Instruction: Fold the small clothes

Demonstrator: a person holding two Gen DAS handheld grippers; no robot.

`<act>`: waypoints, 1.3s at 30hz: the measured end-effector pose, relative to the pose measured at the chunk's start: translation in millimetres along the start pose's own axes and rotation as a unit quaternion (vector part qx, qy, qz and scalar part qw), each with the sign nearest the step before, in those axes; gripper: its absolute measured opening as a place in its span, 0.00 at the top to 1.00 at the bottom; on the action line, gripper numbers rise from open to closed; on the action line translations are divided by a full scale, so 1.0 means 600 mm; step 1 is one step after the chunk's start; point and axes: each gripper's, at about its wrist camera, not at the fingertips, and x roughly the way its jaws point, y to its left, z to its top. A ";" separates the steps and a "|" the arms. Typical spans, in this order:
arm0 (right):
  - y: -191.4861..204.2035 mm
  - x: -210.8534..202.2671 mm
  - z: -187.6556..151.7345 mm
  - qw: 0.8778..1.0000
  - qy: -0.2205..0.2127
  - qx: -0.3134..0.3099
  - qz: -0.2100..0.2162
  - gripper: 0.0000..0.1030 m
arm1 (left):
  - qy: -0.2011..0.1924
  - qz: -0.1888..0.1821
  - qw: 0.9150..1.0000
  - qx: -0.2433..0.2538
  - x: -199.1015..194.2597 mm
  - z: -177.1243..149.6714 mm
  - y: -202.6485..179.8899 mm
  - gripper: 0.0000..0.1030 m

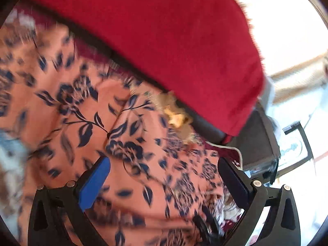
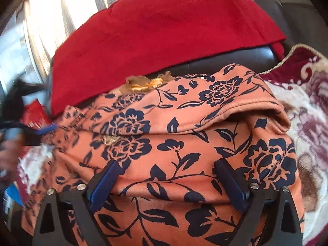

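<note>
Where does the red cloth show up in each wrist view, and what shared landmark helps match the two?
Left wrist: the red cloth fills the top, slanting down to the right, behind the orange floral garment.
Right wrist: the red cloth lies across the upper centre, behind that garment.
Shared landmark: the gold trim at the garment's far edge.

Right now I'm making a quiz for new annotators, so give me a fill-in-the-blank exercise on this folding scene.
1. The orange garment is printed with dark blue ____.
2. Behind it lies a plain cloth coloured ____.
3. The right gripper has its jaws ____, with nothing clamped between them.
4. The left gripper hovers over the orange garment with its jaws ____.

Missing words: flowers; red; open; open
</note>
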 end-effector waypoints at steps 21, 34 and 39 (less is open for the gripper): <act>-0.002 0.000 0.000 1.000 -0.004 0.017 0.022 0.05 | -0.103 0.206 0.972 0.043 0.021 -0.088 0.073 0.85; -0.097 -0.067 0.065 0.984 -0.040 0.159 0.065 0.06 | -0.134 0.171 0.974 0.066 0.018 -0.134 0.103 0.85; -0.206 -0.011 0.137 0.979 0.008 0.203 -0.001 0.06 | -0.136 0.168 0.974 0.063 0.023 -0.130 0.102 0.85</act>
